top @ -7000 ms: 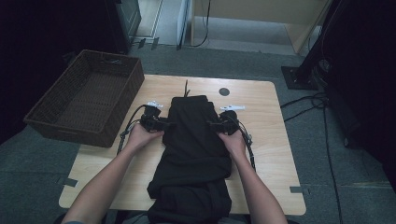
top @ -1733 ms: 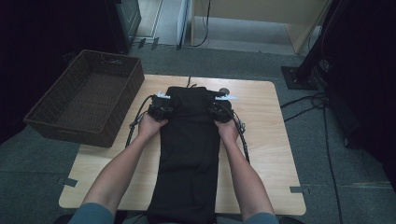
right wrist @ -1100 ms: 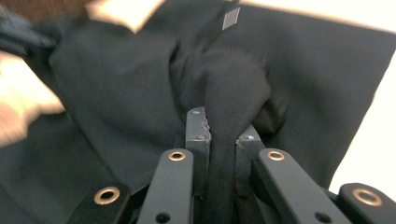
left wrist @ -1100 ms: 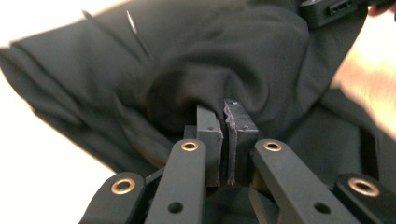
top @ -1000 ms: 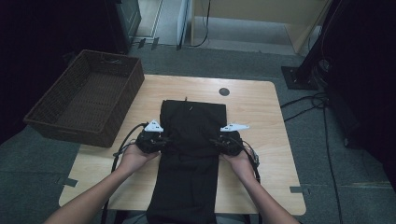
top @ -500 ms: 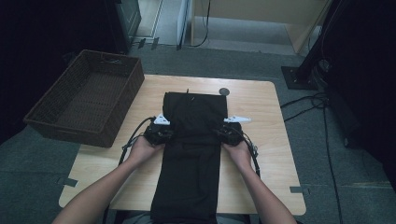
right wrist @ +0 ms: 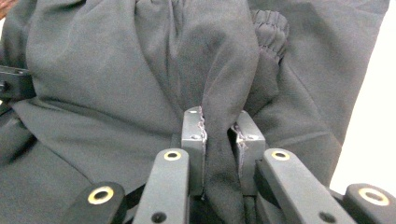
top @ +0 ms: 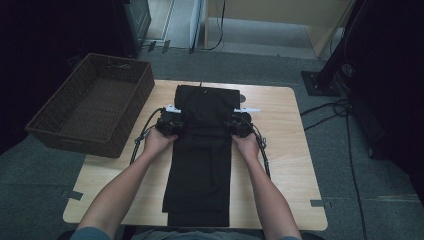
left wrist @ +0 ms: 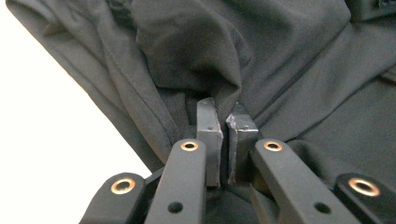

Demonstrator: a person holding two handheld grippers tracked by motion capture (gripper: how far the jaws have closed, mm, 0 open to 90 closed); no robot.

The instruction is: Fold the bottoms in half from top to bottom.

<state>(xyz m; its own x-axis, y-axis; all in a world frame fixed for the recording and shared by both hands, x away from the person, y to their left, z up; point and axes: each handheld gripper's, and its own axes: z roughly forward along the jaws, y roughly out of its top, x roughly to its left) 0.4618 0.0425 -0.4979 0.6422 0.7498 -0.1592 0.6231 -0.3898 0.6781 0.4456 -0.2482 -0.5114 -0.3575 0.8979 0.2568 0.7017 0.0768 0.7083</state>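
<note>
While I hold both tools steady, one long black pair of fabric trousers [top: 202, 160] lies flat down the middle of the pale wooden table [top: 290, 165], its far end doubled back over itself, its near end reaching the table's front edge. The cloth looks matt and smooth, with stitched seams and a gathered elastic cuff [right wrist: 271, 28]. My left gripper [left wrist: 227, 140] pinches a raised fold at the garment's left edge; my right gripper [right wrist: 219, 140] clamps a thicker fold at its right edge. I count two grippers, one garment, and one dark woven wicker basket [top: 90, 112] left of the table.
</note>
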